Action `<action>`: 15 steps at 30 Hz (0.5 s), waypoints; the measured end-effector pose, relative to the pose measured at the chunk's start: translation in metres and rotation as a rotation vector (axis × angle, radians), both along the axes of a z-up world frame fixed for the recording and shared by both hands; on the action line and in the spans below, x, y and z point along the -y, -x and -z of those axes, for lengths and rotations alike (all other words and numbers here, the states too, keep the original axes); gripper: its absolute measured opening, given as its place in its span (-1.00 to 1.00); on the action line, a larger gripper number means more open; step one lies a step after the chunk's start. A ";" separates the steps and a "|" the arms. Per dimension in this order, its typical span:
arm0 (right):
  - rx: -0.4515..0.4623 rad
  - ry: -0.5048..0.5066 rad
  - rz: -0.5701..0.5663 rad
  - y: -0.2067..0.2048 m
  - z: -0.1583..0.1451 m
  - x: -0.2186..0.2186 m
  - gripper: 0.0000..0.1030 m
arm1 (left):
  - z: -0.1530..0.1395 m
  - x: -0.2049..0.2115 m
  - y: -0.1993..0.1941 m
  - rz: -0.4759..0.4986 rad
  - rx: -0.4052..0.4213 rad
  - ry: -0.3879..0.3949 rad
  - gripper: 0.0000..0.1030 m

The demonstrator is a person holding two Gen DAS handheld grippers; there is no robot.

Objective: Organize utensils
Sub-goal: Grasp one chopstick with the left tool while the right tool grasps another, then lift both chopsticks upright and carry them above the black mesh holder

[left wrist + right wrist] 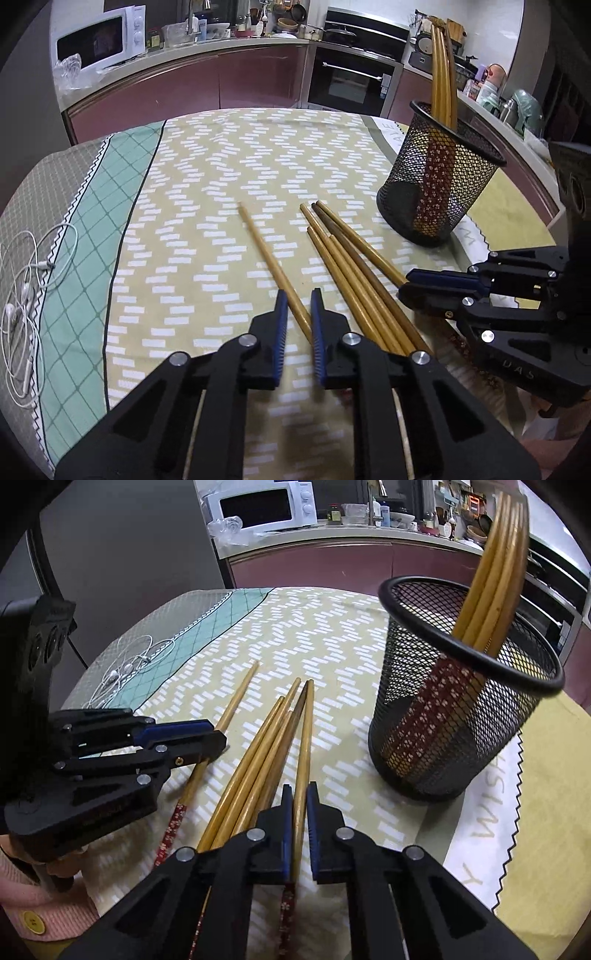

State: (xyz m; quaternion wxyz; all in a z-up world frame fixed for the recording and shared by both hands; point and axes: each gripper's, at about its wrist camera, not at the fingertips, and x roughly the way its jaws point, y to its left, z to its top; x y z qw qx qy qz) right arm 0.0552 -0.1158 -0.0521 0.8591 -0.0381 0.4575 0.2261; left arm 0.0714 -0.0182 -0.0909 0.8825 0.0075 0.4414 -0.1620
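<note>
On the yellow patterned cloth (pixel 207 177) lies a single wooden chopstick (pixel 266 251), and my left gripper (pixel 299 295) is shut on its near part. To its right lies a loose bundle of several chopsticks (pixel 343 266). In the right wrist view my right gripper (pixel 299 790) is shut on the rightmost chopstick (pixel 304 738) of that bundle (pixel 258 760). A black mesh cup (pixel 439 184) stands upright at the right with several chopsticks leaning in it. Each gripper shows in the other's view: the right gripper (pixel 404 286), the left gripper (pixel 218 738).
White earphones (pixel 22 295) lie tangled on the cloth's grey-green border at the left. The mesh cup (pixel 461 709) stands close to the table's right edge. A pink sleeve (pixel 33 904) holds the left tool. Kitchen counters, a microwave (pixel 96 44) and an oven (pixel 351 81) stand behind.
</note>
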 end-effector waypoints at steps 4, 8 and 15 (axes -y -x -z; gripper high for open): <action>0.006 -0.035 0.013 0.005 -0.006 0.009 -0.89 | -0.003 0.000 0.007 0.000 0.012 0.005 -0.87; 0.027 -0.075 -0.016 0.014 -0.017 0.014 -0.89 | -0.008 0.001 0.014 0.022 0.027 0.013 -0.87; -0.018 -0.045 -0.081 0.019 -0.007 0.007 -0.89 | -0.005 0.011 0.030 0.095 0.021 -0.024 -0.85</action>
